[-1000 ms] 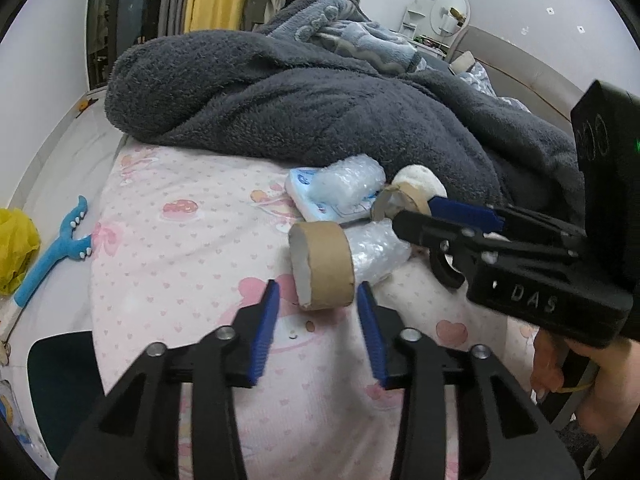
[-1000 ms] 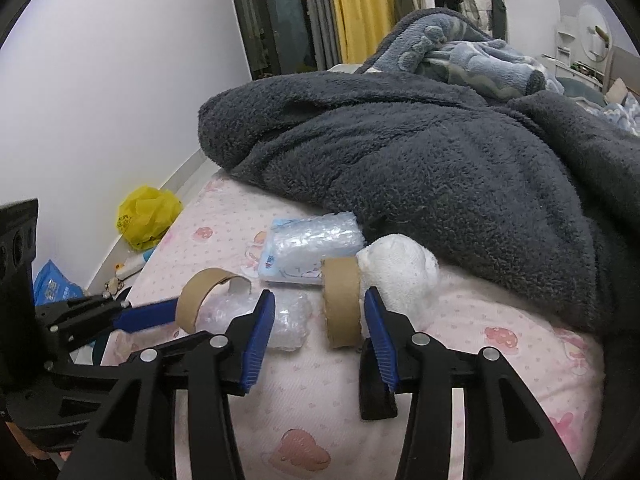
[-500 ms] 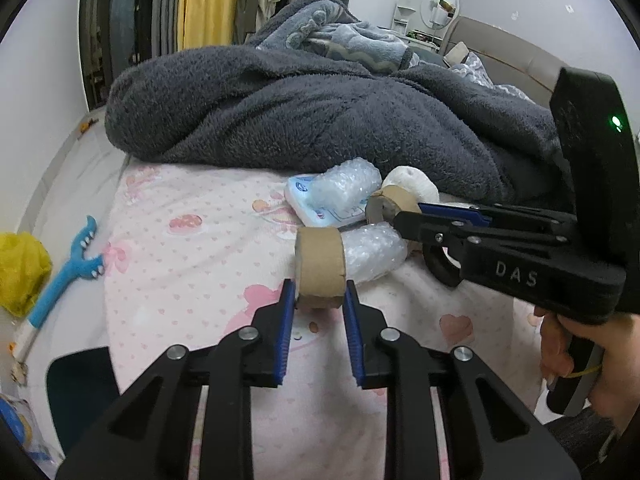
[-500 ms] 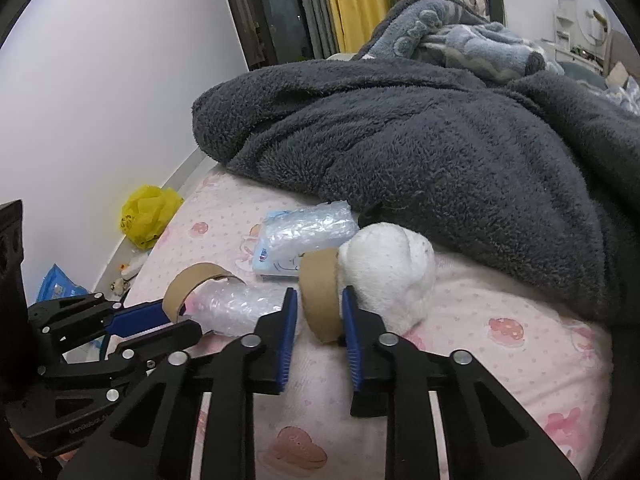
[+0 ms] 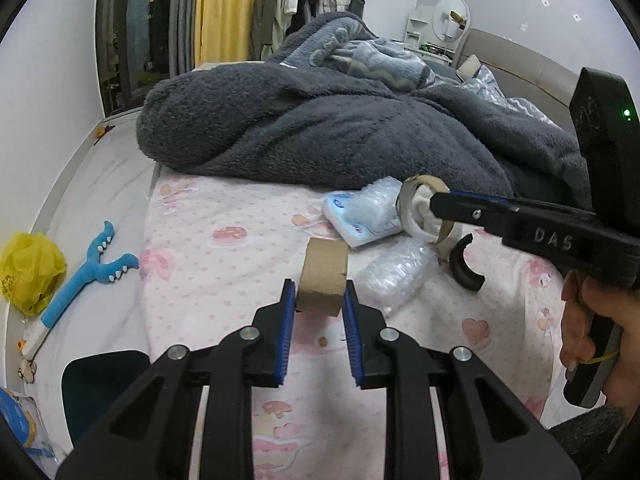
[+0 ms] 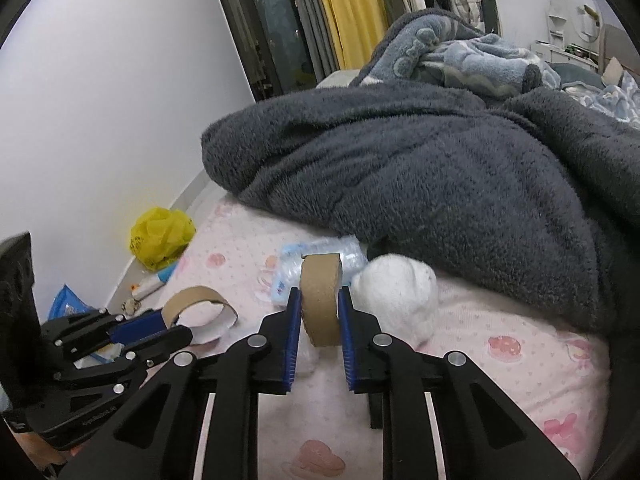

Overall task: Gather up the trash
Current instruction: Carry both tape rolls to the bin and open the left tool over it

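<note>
My left gripper (image 5: 319, 293) is shut on a brown cardboard ring (image 5: 323, 276), held edge-on just above the pink sheet (image 5: 224, 264). To its right lies a roll of bubble wrap (image 5: 396, 276). Behind that sits a blue-and-white tissue packet (image 5: 360, 222) with more bubble wrap on top. My right gripper (image 6: 319, 300) is shut on a second cardboard ring (image 6: 320, 296), beside a white wad (image 6: 396, 300). The right gripper (image 5: 440, 204) and its ring (image 5: 416, 190) also show in the left wrist view. The left gripper (image 6: 160, 326) and its ring (image 6: 198, 300) show at the right wrist view's lower left.
A heaped dark grey fleece blanket (image 5: 340, 132) covers the bed behind the trash. Left of the bed, a yellow plastic bag (image 5: 30, 272) and a blue toy (image 5: 88, 272) lie on the floor. A dark teal container (image 5: 104, 384) stands by the bed's corner.
Both grippers have closed, each onto a cardboard ring. The left ring has come away from the bubble wrap, and the right ring has risen a little beside the white wad.
</note>
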`<act>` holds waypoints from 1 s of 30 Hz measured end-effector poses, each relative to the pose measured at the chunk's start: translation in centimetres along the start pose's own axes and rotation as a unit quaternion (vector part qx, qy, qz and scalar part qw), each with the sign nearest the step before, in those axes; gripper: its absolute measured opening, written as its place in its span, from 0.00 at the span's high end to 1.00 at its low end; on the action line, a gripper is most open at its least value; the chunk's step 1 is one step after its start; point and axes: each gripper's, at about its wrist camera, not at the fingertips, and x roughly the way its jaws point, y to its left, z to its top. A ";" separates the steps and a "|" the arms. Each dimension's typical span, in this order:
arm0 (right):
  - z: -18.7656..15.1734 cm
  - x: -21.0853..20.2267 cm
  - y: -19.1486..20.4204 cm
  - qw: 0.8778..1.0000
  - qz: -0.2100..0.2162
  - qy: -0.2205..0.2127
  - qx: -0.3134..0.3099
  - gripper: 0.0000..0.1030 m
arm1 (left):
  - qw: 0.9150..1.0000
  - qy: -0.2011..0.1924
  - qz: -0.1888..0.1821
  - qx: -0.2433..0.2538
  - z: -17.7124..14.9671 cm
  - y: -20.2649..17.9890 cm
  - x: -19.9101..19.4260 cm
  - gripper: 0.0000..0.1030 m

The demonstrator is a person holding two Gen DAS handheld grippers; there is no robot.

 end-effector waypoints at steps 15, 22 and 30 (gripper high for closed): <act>2.2 0.0 5.0 0.999 0.021 -0.034 -0.029 0.82 | 1.000 0.001 0.016 -0.024 -1.1 4.2 -1.5 0.75; 2.9 1.8 9.1 0.997 0.042 -0.025 -0.053 0.82 | 0.998 0.007 0.034 -0.052 -2.5 8.5 -2.5 0.75; 2.7 4.0 14.4 0.994 0.064 -0.009 -0.086 0.82 | 0.995 0.011 0.054 -0.085 -3.9 13.0 -3.6 0.75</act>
